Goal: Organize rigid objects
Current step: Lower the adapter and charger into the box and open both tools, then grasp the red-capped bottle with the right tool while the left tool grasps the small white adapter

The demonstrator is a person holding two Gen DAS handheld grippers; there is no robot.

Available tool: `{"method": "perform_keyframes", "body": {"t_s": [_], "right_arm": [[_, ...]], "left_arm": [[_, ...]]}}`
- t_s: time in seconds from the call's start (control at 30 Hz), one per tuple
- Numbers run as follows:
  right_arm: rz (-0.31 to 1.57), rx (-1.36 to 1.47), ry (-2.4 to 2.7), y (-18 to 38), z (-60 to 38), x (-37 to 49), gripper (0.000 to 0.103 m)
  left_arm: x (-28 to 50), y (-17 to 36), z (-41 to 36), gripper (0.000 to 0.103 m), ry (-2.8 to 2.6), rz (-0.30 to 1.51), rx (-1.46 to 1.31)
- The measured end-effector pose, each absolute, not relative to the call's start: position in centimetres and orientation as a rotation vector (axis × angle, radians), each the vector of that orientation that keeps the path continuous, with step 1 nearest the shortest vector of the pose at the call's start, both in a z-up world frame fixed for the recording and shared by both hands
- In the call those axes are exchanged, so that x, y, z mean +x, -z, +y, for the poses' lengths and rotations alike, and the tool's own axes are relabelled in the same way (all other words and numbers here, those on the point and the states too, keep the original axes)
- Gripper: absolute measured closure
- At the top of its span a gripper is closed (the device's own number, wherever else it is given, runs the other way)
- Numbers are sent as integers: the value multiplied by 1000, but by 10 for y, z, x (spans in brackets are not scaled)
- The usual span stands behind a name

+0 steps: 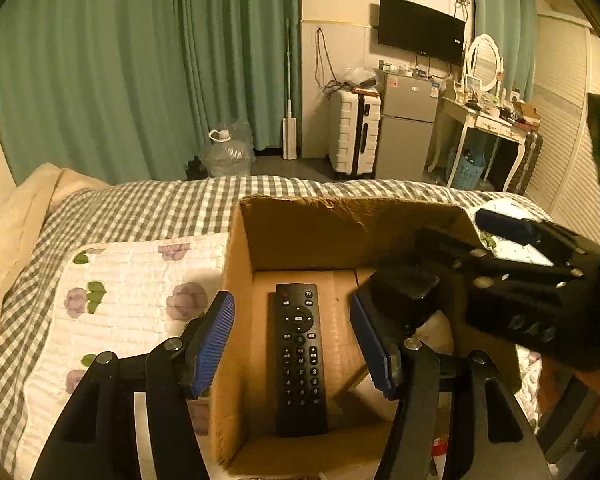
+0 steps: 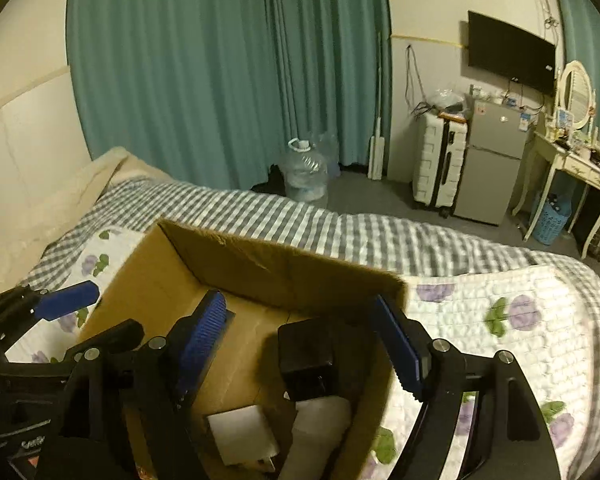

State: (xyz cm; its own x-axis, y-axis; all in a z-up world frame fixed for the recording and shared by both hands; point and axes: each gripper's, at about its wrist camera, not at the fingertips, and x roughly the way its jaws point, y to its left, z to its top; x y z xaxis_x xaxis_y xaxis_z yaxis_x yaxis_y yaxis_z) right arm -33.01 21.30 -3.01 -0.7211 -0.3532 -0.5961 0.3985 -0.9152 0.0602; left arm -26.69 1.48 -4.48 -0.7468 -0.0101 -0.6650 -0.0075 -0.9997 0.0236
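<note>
Open cardboard box (image 1: pixel 300 236) on a bed, resting on a white quilted pad (image 1: pixel 140 280) with purple flowers over a grey checked cover (image 1: pixel 160 208).

Black remote control (image 1: pixel 300 356) flat on the box floor, buttons up, lengthwise between the pads of the left tool (image 1: pixel 292 344). Left tool spread wide above the box, blue pads apart on either side of the remote and not touching it; nothing held.

Right tool (image 2: pixel 300 344) also gaping over the box, its left pad inside, its right pad at the box's right wall. Small black block-shaped item (image 2: pixel 306 356) on the box floor between the pads, clear of both; nothing gripped. Seen from the left wrist, same black item (image 1: pixel 404 292) to the right of the remote, the right tool reaching in from the right above it.

White plug-like adapter (image 2: pixel 242 434) and another pale object (image 2: pixel 324 420) near the front of the box, just beside the black item; exact kind of the pale one not clear.

Beyond the bed: teal curtains (image 2: pixel 220 80), a clear water jug (image 2: pixel 304 172) on the floor, a white suitcase (image 2: pixel 440 160), a small grey fridge (image 2: pixel 492 160), a wall-mounted television (image 2: pixel 512 52) and a white dressing table (image 2: pixel 572 164) with an oval mirror.
</note>
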Motion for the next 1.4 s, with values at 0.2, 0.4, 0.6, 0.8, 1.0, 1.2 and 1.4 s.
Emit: {"method": "perform_keyframes", "body": {"t_s": [0.2, 0.4, 0.6, 0.8, 1.0, 1.2, 1.4], "right_arm": [[126, 835, 2616, -2, 227, -280, 27], [146, 791, 2645, -33, 242, -221, 22], [194, 825, 2689, -26, 252, -177, 17], [179, 942, 2661, 14, 255, -162, 17], [222, 1053, 2615, 62, 241, -171, 17], [253, 1207, 2540, 113, 233, -182, 17], [316, 1309, 2488, 140, 225, -186, 19]], "left_arm": [[-234, 24, 14, 40, 2940, -71, 1083], [-191, 6, 7, 38, 2941, -97, 1048], [-150, 2, 0, 38, 2947, -113, 1041], [-130, 18, -3, 38, 2931, -102, 1036], [-130, 62, -13, 38, 2921, -22, 1095], [-141, 118, -19, 38, 2845, -16, 1262], [-142, 145, -10, 38, 2822, -70, 1363]]}}
